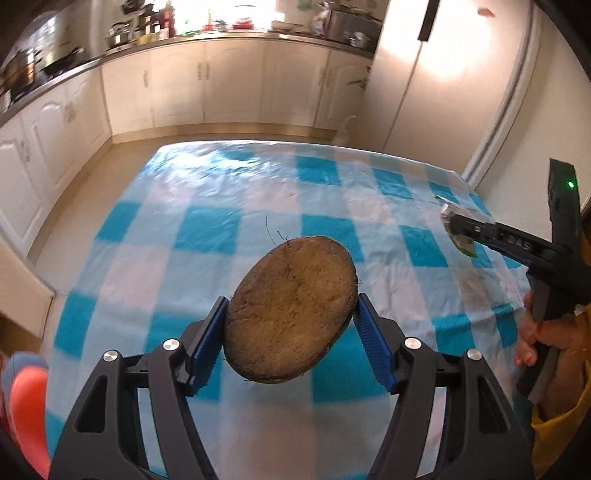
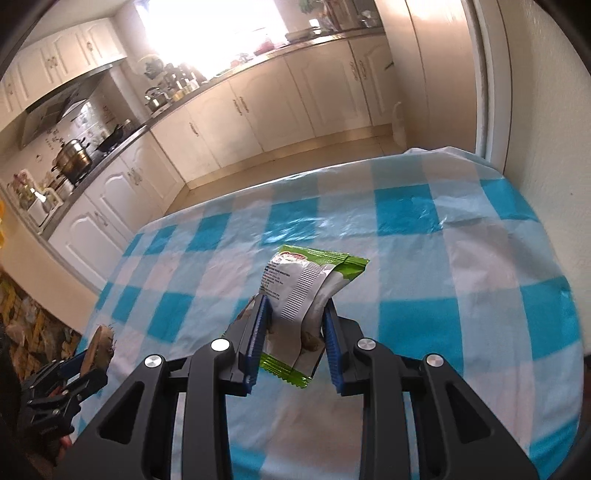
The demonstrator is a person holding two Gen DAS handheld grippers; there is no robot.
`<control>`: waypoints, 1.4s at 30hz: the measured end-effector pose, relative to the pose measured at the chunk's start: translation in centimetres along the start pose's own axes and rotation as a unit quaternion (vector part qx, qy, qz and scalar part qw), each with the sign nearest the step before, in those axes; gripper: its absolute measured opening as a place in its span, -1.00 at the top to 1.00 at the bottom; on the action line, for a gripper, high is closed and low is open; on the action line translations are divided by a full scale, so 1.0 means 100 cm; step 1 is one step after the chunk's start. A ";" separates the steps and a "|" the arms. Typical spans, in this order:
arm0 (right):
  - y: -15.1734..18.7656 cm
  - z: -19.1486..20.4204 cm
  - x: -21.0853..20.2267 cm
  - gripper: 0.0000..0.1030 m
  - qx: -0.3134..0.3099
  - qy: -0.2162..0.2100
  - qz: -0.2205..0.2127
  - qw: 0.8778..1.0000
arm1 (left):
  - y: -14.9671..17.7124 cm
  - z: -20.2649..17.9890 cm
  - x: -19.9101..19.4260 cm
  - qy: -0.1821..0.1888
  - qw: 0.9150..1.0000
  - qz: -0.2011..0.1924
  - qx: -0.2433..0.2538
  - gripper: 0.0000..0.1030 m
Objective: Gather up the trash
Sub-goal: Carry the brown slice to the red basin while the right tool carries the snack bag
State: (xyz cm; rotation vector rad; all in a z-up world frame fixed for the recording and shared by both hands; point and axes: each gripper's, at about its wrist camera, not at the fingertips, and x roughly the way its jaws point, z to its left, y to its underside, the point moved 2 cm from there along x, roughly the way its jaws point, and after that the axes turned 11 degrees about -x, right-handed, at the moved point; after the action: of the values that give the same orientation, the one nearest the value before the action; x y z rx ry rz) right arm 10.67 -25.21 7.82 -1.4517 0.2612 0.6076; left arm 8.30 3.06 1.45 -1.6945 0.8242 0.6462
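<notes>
My left gripper (image 1: 291,310) is shut on a brown coconut shell piece (image 1: 290,310) and holds it above the blue-and-white checked tablecloth (image 1: 207,229). The shell also shows at the far left of the right wrist view (image 2: 99,345). My right gripper (image 2: 295,314) is shut on a green and white snack wrapper (image 2: 303,291), lifted above the cloth (image 2: 443,258). In the left wrist view the right gripper (image 1: 452,225) is at the right edge with the wrapper (image 1: 461,243) in its fingers.
White kitchen cabinets (image 1: 229,85) and a cluttered countertop (image 1: 207,35) run behind the table. A stove with pots (image 2: 72,158) stands at the left. A wall (image 2: 546,110) borders the table's right side. An orange object (image 1: 27,410) sits at the lower left.
</notes>
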 end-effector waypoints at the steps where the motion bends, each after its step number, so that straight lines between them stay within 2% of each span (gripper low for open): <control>1: 0.004 0.008 -0.007 0.40 -0.006 -0.003 0.000 1.000 | 0.004 0.005 -0.006 -0.002 1.000 -0.002 -0.005 -0.33; 4: 0.016 0.029 -0.020 0.40 -0.023 -0.004 0.003 1.000 | 0.015 0.019 -0.021 -0.014 1.000 -0.009 -0.017 -0.33; 21: 0.108 0.149 -0.063 0.40 -0.078 -0.064 0.039 0.994 | 0.080 0.116 -0.110 -0.054 0.994 -0.029 -0.090 -0.33; 30: 0.120 0.205 -0.074 0.40 -0.112 -0.105 0.054 0.987 | 0.108 0.178 -0.152 -0.081 0.987 -0.041 -0.134 -0.33; 42: 0.116 0.316 -0.075 0.40 -0.199 -0.166 0.069 0.963 | 0.130 0.271 -0.207 -0.142 0.965 -0.073 -0.207 -0.34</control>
State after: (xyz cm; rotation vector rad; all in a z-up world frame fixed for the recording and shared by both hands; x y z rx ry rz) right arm -7.75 3.86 5.79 -1.6925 -0.0296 1.0499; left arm -14.92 31.14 2.62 -1.9520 0.3713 0.9814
